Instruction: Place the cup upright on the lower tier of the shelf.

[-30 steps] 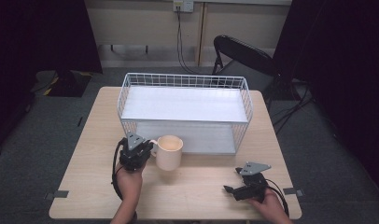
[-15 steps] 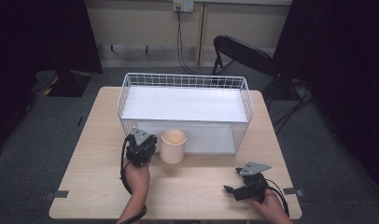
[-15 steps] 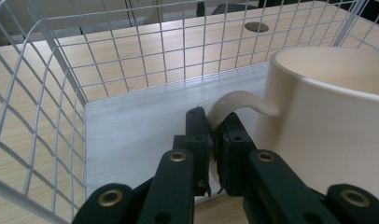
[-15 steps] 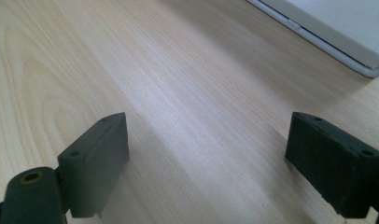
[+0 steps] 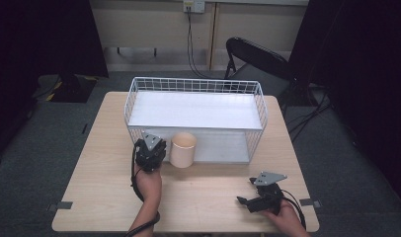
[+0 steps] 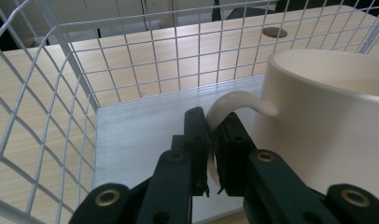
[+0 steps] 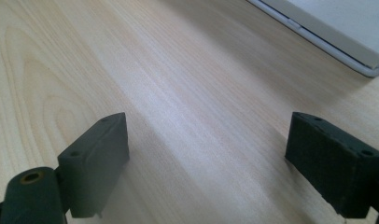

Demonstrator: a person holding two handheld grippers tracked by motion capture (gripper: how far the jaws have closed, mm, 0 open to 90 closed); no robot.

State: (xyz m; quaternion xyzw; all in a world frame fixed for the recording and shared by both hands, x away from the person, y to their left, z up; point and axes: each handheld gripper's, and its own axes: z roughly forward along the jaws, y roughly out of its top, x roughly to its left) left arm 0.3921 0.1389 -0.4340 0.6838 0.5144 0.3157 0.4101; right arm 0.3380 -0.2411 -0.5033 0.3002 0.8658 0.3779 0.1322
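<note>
Seen from the high view, the cream mug [image 5: 182, 150] is gripped by its handle and hangs at the near wall of the white wire basket [image 5: 260, 106], just to the right of the left hand-held gripper [image 5: 150, 151]. Whether the mug is still just outside the mesh or already crossing the rim cannot be told from this angle. By the look of it the pick-up is done and the placing inside the basket is what remains. The left forearm reaches straight up from the near edge of the wooden surface [image 5: 95, 192], the wrist raised over the basket's front. The right hand-held gripper [image 5: 248, 200] lies low on the surface near the front right corner, well apart from the mug.

From the left gripper view, the left hand-held gripper [image 6: 211, 154] has its jaws nearly together, pinching the mug's curved handle [image 6: 234, 103] between them; the mug [image 6: 337, 121] body sits to the right, with the basket's mesh [image 6: 131, 60] and its pale floor beyond and below.

From the right gripper view, the right hand-held gripper [image 7: 211, 154] stands wide open with nothing between its jaws, held just over bare wooden surface [image 7: 178, 70], the basket's white base edge [image 7: 327, 37] at upper right.
</note>
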